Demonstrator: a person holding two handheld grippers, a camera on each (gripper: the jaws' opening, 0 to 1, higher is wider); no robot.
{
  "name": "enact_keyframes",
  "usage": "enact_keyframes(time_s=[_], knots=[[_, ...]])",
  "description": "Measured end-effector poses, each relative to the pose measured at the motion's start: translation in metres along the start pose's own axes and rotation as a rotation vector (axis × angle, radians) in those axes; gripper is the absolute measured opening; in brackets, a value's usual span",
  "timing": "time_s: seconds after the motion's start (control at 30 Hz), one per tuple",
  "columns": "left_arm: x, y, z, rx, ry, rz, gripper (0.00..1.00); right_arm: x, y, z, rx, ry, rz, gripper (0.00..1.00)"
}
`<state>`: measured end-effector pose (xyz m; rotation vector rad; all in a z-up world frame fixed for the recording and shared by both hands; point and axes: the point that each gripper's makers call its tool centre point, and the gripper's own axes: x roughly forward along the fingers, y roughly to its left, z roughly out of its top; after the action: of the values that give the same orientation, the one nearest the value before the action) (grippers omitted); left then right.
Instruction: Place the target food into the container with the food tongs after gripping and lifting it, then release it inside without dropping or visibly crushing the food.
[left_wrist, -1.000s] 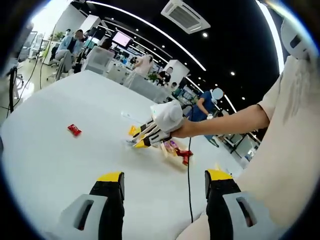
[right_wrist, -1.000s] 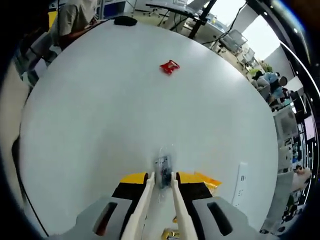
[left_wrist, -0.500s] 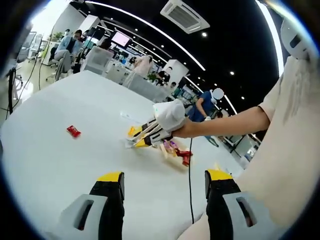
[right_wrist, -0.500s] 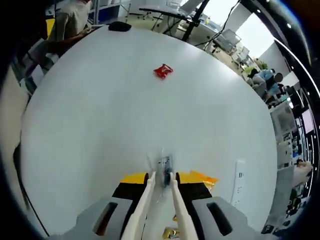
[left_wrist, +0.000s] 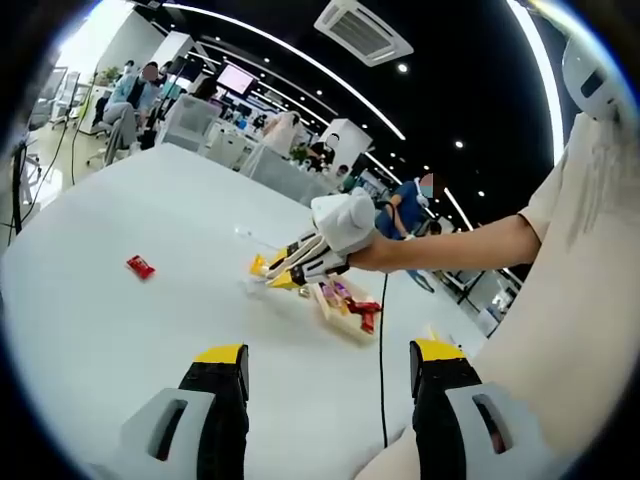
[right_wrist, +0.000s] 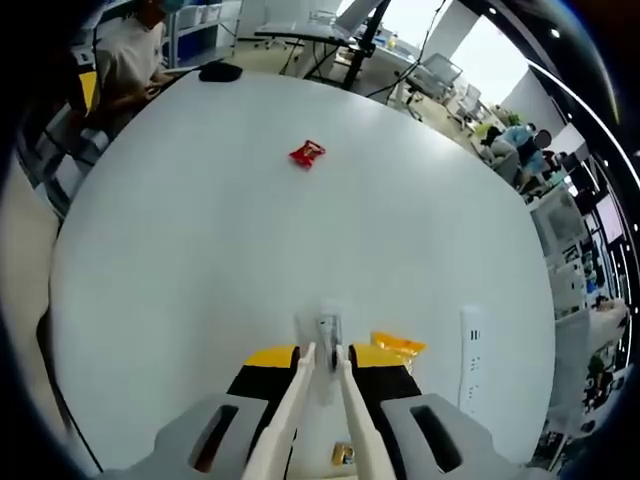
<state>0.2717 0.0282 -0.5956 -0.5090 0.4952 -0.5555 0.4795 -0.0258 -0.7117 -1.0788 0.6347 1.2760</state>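
The right gripper (right_wrist: 322, 362) holds cream food tongs (right_wrist: 318, 410) squeezed nearly shut on a small clear-wrapped snack (right_wrist: 326, 331). What the snack is cannot be made out; it is small and partly hidden between the tong tips. It hangs just above the white desk (right_wrist: 200, 250), near a yellow packet (right_wrist: 396, 346) and a white power strip (right_wrist: 472, 352).

In the left gripper view, the container (left_wrist: 340, 305) sits near the middle of the desk with bright snacks in it, partly hidden by the right gripper. A red packet (left_wrist: 139, 266) lies well apart toward the desk's far edge.

The left gripper (left_wrist: 325, 360) is wide open and holds nothing.
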Motion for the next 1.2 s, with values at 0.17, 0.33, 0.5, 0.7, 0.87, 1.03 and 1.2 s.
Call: enact_keyframes(time_s=[0.17,0.33,0.5,0.7,0.87,1.03,1.2], knots=[[0.000,-0.003,-0.001,0.003,0.000,-0.005,0.65,-0.008,-0.003,-0.001,0.008,-0.008,-0.017,0.19],[0.002,-0.006,0.000,0.011,-0.002,-0.014,0.65,-0.020,-0.008,-0.002,0.015,-0.015,-0.043,0.19],[0.004,-0.011,0.002,0.024,-0.001,-0.029,0.65,-0.033,-0.014,-0.003,0.022,-0.023,-0.072,0.19],[0.005,-0.016,0.004,0.040,-0.005,-0.044,0.65,-0.051,-0.016,-0.007,0.034,-0.029,-0.106,0.19],[0.005,-0.022,0.006,0.053,-0.012,-0.052,0.65,-0.071,-0.017,-0.014,0.039,-0.033,-0.138,0.19],[0.005,-0.029,0.006,0.065,-0.014,-0.066,0.65,-0.088,-0.020,-0.021,0.062,-0.033,-0.179,0.19],[0.004,-0.034,0.006,0.078,-0.014,-0.078,0.65,-0.099,-0.019,-0.027,0.076,-0.030,-0.201,0.19]])
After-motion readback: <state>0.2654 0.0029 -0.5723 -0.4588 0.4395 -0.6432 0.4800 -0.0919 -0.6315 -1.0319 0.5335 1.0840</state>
